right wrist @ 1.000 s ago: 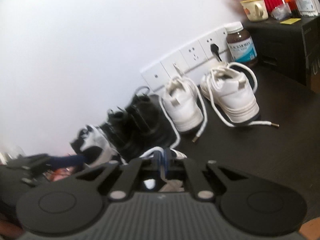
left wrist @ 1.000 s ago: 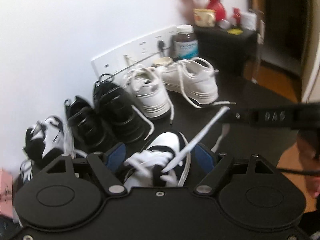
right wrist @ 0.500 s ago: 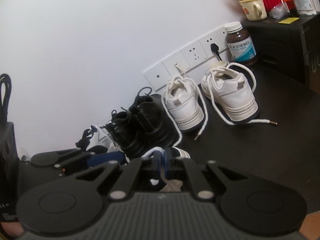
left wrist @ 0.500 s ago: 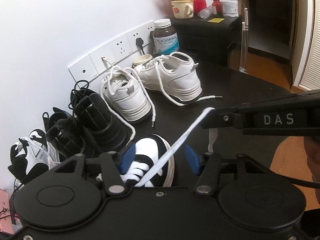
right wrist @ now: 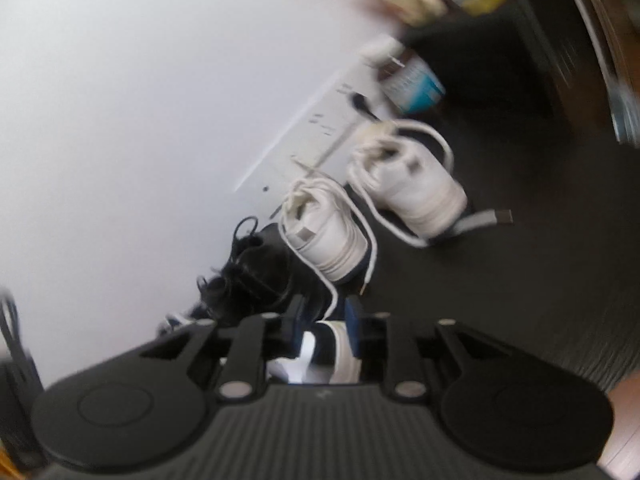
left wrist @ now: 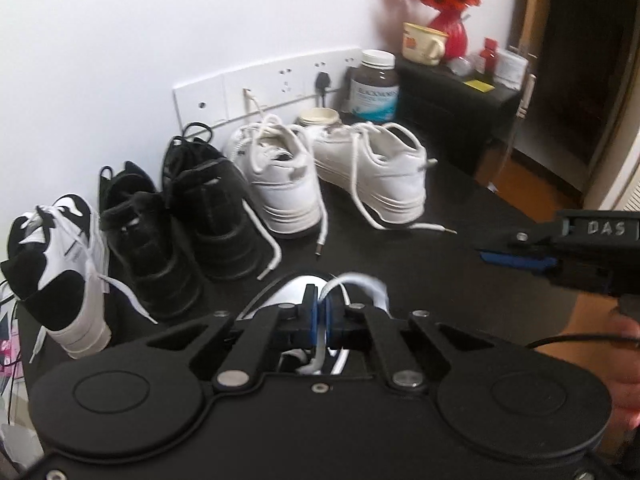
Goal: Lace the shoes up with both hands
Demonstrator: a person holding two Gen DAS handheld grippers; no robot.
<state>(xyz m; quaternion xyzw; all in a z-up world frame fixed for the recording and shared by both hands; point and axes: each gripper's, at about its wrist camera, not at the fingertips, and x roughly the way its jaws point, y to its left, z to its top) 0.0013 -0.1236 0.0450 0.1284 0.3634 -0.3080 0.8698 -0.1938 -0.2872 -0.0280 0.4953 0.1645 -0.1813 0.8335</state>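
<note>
Looping white lace [left wrist: 356,280] pinched in left gripper [left wrist: 320,316], black-and-white shoe [left wrist: 280,298] beneath

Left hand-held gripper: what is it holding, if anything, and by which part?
The left hand-held gripper is shut on the white shoelace of the black-and-white shoe just below it, pinching the lace partway along its loose length.

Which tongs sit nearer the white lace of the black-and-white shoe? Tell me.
Left. The left tongs are shut on the white lace above the shoe. The right tongs are off to the side, opening, nothing between them.
</note>
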